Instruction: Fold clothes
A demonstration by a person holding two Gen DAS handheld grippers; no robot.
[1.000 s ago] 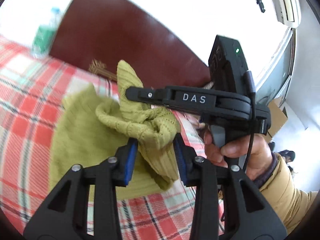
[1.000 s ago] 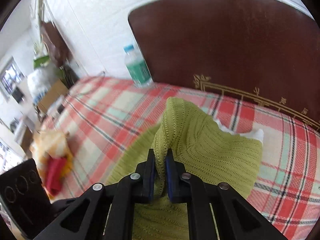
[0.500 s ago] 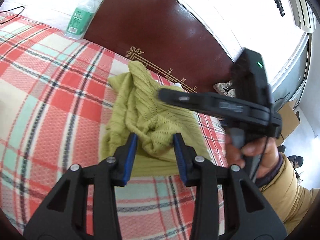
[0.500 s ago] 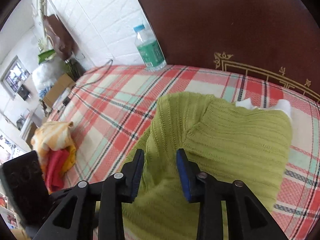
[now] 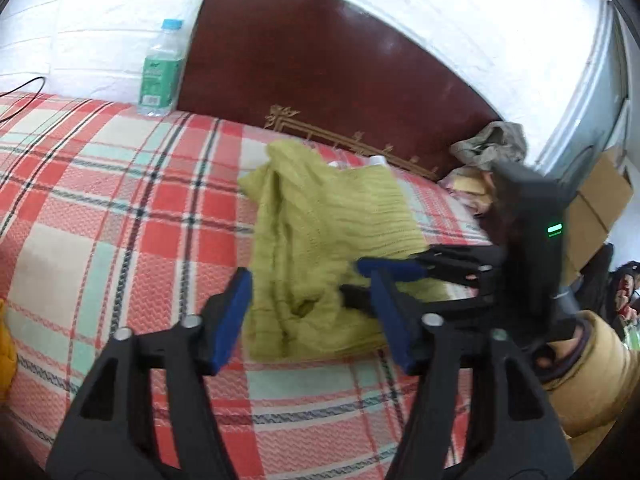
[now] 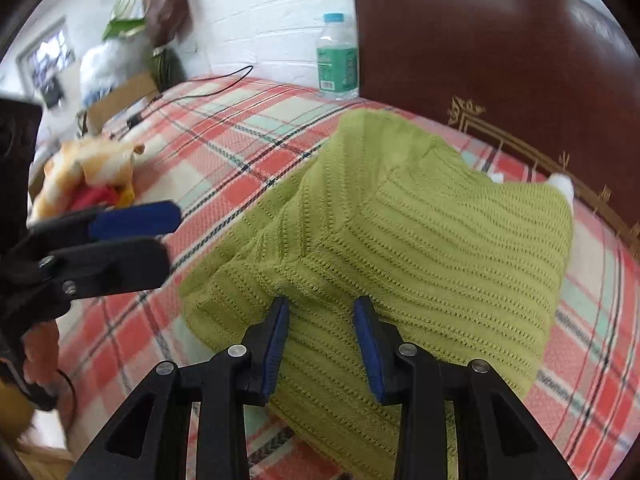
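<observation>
Plaid bed (image 5: pixel 120 208): sweater (image 6: pixel 400 248) btw. tongs (image 6: pixel 322 344)

Place: we take this for a bedroom in a home.
Bed: we see a bed (image 5: pixel 120 208) under a red, cream and mint plaid cover, filling most of both views.
Headboard: a dark polished headboard (image 5: pixel 340 76) with gold trim stands at the bed's far end.
Wall: behind it we see a white-painted brick wall (image 6: pixel 264 12).
Clothes: a green sweater (image 6: pixel 420 240) lies on the cover; we see more bundled clothes (image 6: pixel 92 168) near the bed's edge.
Household bits: a bottle (image 5: pixel 160 72) stands beside the headboard, a cable (image 6: pixel 200 92) trails over the cover, and cardboard boxes (image 5: pixel 600 208) sit by the wall.
</observation>
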